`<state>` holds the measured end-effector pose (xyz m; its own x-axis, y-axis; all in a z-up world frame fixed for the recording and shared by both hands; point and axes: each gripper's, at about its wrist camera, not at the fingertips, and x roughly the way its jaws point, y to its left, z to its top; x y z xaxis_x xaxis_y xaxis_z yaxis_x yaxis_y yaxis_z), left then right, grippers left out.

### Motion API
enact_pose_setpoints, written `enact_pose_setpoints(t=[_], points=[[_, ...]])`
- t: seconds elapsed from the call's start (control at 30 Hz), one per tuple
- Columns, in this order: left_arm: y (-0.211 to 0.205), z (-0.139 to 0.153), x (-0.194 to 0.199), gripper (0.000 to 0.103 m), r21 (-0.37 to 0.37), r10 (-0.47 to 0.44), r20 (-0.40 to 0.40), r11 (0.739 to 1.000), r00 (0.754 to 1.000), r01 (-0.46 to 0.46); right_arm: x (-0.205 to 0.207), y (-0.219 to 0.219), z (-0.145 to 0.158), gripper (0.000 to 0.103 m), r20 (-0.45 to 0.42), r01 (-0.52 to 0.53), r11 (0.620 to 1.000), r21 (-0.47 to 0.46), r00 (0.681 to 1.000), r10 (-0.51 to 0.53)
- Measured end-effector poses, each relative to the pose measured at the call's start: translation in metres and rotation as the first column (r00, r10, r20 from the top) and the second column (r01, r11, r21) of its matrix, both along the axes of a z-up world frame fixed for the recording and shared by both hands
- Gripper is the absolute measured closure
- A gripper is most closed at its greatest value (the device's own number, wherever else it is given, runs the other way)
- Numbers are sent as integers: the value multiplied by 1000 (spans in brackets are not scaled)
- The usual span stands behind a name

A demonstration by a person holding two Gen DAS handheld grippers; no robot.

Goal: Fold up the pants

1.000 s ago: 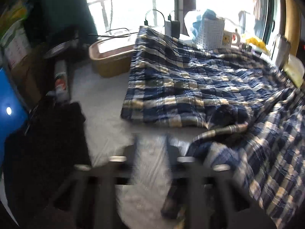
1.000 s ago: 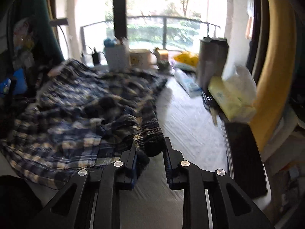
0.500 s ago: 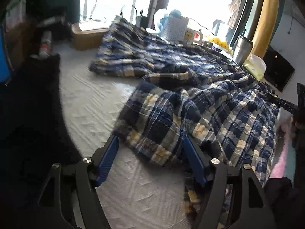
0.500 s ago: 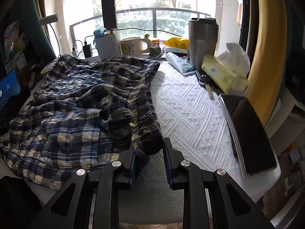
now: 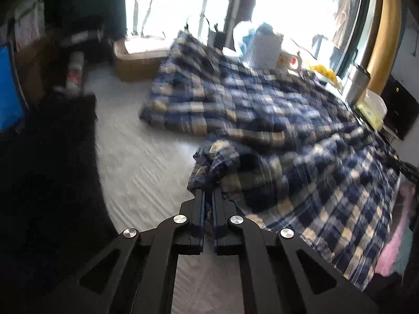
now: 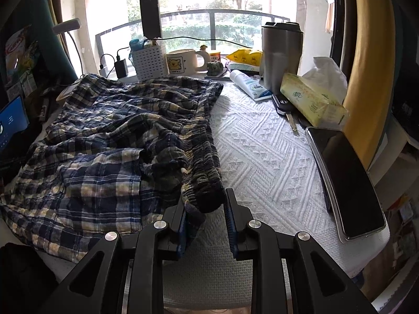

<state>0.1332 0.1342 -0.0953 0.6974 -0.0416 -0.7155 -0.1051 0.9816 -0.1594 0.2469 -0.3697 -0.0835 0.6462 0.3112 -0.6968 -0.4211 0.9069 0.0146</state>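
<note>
Blue, navy and cream plaid pants (image 5: 288,136) lie crumpled across the white textured tabletop (image 5: 136,162). In the blurred left wrist view, my left gripper (image 5: 208,192) is shut on a bunched edge of a pant leg at the near left end of the cloth. In the right wrist view the same pants (image 6: 117,136) spread to the left. Their gathered elastic waistband (image 6: 207,162) runs toward me. My right gripper (image 6: 204,196) is shut on the near end of that waistband, with fabric bulging between the pads.
Along the window stand a white basket (image 6: 149,61), a mug (image 6: 182,61), a steel tumbler (image 6: 281,55) and a tube (image 6: 248,85). A tissue pack (image 6: 311,99), a key (image 6: 284,110) and a phone (image 6: 345,178) line the right edge. A brown basket (image 5: 133,60) sits far left.
My left gripper stood wide open around the pant-leg edge half a second ago and has now shut on it. My right gripper keeps its hold on the waistband, barely moved.
</note>
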Motion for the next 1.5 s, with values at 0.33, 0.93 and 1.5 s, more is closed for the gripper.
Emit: enact_pose_setpoints(t=[0.33,0.93,1.5], points=[[12,23,-24,26,38,85,-32,996,996,-84,-1,-4,-7,78,6,22,1000,9,1000,-22],[-73,-17,-99,86,-211,-68,-110,977,992,44,-13,-1,-4,78,10,19,999,27,1000,-20],[-43,36,-137,96,-178,-90,0,980,996,88,-37,4,6,78,20,-5,997,72,1000,4]])
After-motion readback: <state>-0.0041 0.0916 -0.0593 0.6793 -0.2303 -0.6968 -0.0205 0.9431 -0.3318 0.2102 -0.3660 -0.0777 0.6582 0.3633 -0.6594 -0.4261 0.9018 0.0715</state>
